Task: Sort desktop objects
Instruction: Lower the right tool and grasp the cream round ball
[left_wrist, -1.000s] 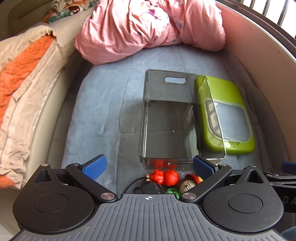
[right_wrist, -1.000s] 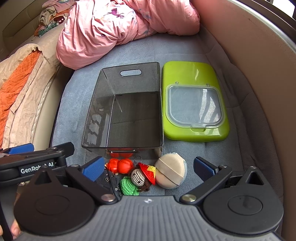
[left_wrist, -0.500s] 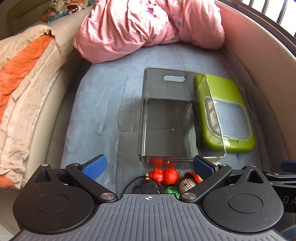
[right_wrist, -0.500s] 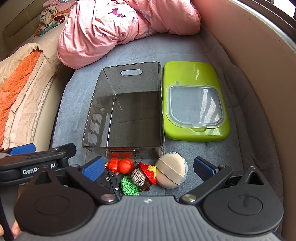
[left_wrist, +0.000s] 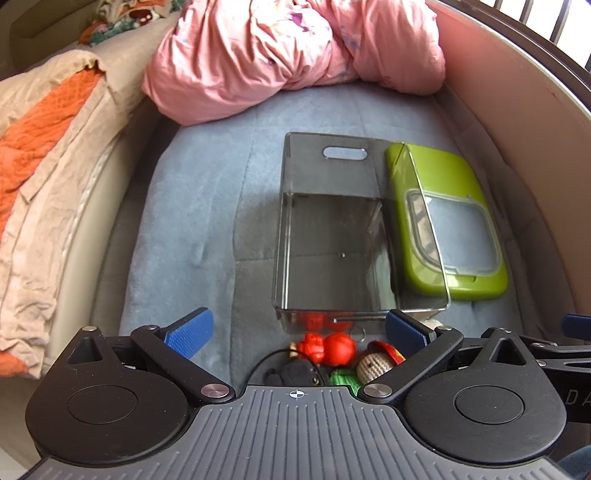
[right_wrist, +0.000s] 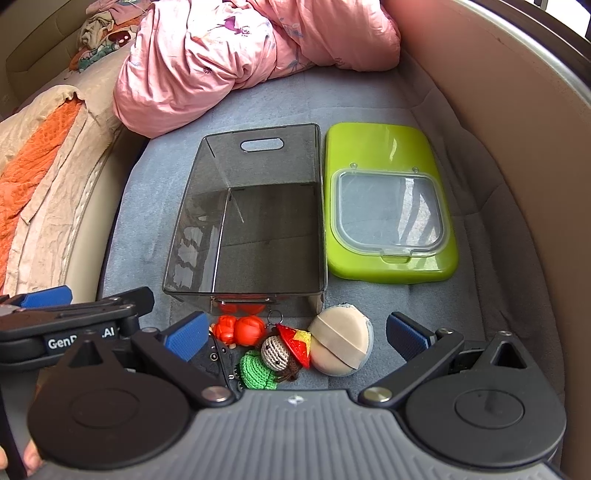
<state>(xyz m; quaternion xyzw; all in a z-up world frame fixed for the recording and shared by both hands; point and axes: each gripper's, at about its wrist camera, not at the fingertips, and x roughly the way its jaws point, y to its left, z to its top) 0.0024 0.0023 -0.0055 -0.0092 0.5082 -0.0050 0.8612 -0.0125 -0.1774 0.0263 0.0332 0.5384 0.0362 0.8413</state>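
Both the left gripper (left_wrist: 297, 328) and right gripper (right_wrist: 295, 332) are spread wide and hold nothing. At the lower centre of the right wrist view lie a red toy figure (right_wrist: 240, 329), a crocheted doll keychain (right_wrist: 275, 356) and a round beige puff (right_wrist: 340, 347), just below the empty smoky plastic bin (right_wrist: 258, 221). A green lidded box (right_wrist: 388, 206) sits just right of the bin on the grey mat (right_wrist: 424, 306).

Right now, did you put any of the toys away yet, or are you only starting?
Only starting. The smoky clear bin has nothing in it. Nothing is in hand: the left tool and the right tool are both open. Still left in front of the bin: the red toy, the crochet doll, the round beige puff and a black item. The green lidded box is closed.
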